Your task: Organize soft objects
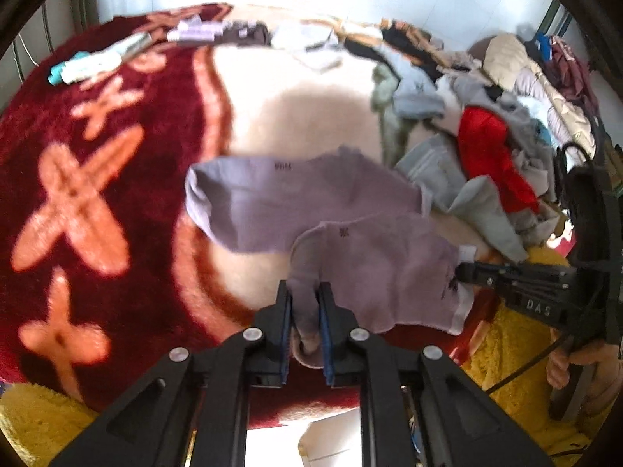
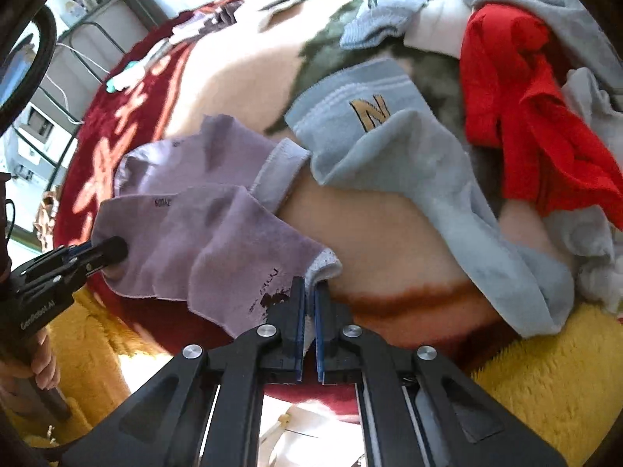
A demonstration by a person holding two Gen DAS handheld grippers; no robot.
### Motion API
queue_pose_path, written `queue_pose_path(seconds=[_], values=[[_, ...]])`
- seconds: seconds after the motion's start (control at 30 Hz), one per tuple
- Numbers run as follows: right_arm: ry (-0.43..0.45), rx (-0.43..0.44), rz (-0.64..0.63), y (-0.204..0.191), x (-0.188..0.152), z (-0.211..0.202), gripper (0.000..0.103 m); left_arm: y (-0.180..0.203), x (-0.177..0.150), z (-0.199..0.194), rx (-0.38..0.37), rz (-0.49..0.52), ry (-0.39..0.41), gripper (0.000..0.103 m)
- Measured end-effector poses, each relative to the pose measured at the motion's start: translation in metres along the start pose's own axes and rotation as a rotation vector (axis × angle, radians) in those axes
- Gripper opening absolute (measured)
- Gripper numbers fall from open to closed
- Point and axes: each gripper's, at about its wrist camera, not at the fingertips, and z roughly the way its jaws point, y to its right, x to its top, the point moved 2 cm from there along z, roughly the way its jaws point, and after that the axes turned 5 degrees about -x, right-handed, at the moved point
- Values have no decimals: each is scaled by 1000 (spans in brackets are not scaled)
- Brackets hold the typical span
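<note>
Pairing step: both hand-held grippers are holding one lilac sock (image 1: 373, 272) taut above the blanket (image 1: 303, 116); judging by the layout, it is being laid onto its mate, the second lilac sock (image 1: 272, 202), lying just beyond at 11 o'clock
Left hand-held gripper (image 1: 305, 303): pressed together, pinching the toe end at 6 o'clock in its own view
Right hand-held gripper (image 2: 309, 295): pressed together, pinching the white-edged cuff
Doing it well: keeping tension even; lining toe over toe and cuff over cuff; lowering both ends together so nothing is bunching
Lilac socks: two
Pale blue sock (image 2: 389, 144) with a letter N: one, at 1 o'clock
Red garment (image 2: 518, 89): one
Unsorted heap (image 1: 518, 78): too tangled for counting
Finished bundles (image 1: 155, 44) at 10 o'clock: roughly three, blurred
</note>
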Motion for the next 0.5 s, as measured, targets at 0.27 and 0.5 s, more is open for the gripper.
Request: queue_pose_path(seconds=[0.27, 0.5], values=[[117, 15, -45, -25, 28, -33, 5, -15, 33, -27, 21, 15, 104, 13], [133, -6, -71, -42, 60, -18, 5, -46, 55, -6, 53, -24, 101, 13]])
